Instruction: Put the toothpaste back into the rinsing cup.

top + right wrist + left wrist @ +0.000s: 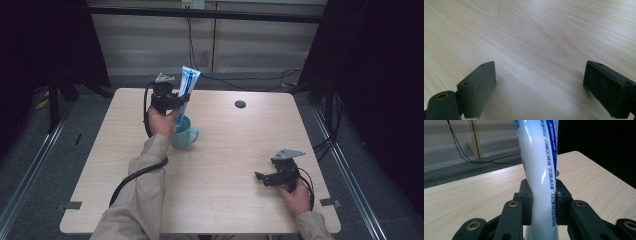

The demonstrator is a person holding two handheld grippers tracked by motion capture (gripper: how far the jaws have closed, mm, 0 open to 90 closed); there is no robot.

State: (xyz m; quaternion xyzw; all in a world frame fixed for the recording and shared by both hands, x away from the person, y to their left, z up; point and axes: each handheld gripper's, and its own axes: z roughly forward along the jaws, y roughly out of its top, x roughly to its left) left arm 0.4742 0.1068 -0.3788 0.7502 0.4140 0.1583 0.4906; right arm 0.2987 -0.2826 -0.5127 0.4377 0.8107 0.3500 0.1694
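1. This looks like a lab or test room, not a home.
2. A plain wood table (225,165) stands between black curtains (380,75).
3. Metal rails (345,165) run along the grey floor (30,165).
4. Cables (250,80) lie past the table's far edge.

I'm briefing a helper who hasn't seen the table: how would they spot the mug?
On the wooden table, look left of centre, beside the person's left hand. The teal mug stands there, a white-and-blue tube rising above it in the left claw.
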